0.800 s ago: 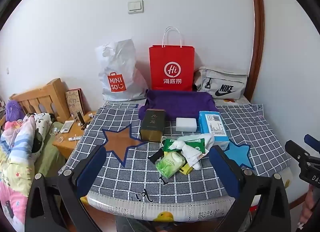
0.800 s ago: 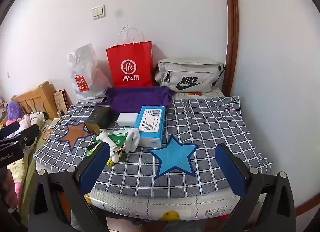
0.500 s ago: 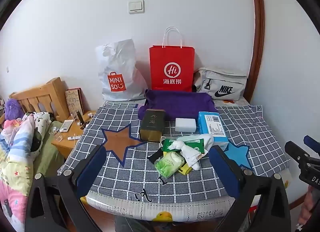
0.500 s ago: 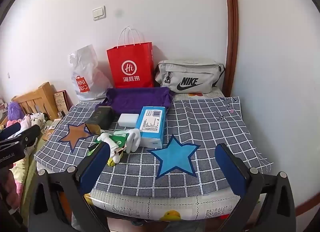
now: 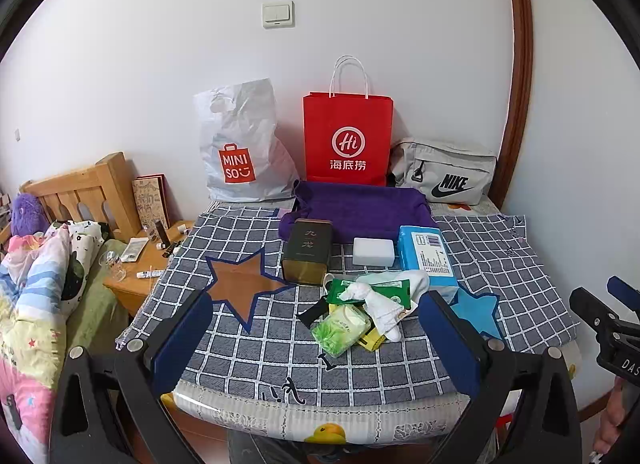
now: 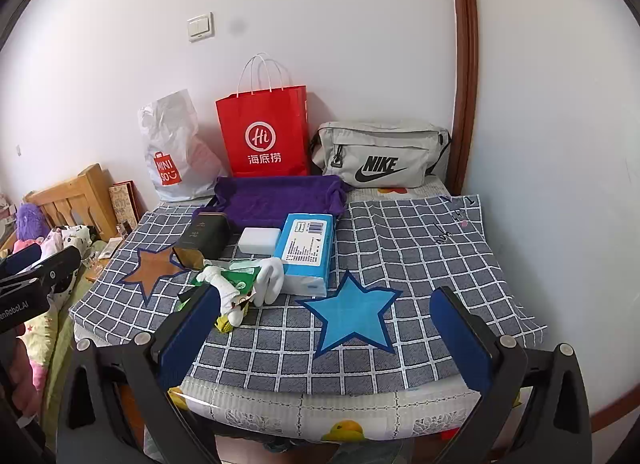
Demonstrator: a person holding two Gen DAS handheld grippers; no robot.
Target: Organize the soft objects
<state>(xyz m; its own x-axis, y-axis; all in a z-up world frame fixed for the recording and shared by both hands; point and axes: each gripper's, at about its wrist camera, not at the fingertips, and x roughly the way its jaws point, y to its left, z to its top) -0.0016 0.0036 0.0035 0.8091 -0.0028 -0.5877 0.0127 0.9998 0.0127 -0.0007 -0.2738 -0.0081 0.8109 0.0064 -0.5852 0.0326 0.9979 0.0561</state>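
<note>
A pile lies mid-table: white socks (image 5: pixel 384 300) (image 6: pixel 268 276), a green tissue pack (image 5: pixel 340 328), a green-white packet (image 5: pixel 372 288) and a yellow item (image 5: pixel 372 340). Behind it are a blue tissue pack (image 5: pixel 426 256) (image 6: pixel 308 252), a white block (image 5: pixel 373 251) (image 6: pixel 259 240), a dark tin (image 5: pixel 307 250) (image 6: pixel 204 240) and a purple cloth tray (image 5: pixel 356 204) (image 6: pixel 276 204). My left gripper (image 5: pixel 320 348) is open and empty, in front of the pile. My right gripper (image 6: pixel 324 344) is open and empty, over the blue star (image 6: pixel 352 316).
The table has a grey checked cloth (image 5: pixel 500 248) with a brown star (image 5: pixel 240 284). At the back wall stand a white Miniso bag (image 5: pixel 240 152), a red paper bag (image 5: pixel 347 136) and a grey Nike bag (image 5: pixel 444 172). A bed (image 5: pixel 36 296) and wooden nightstand (image 5: pixel 144 264) are left.
Both views have shifted very slightly; the table objects sit a touch lower in frame. Nothing was taken hold of or moved.
</note>
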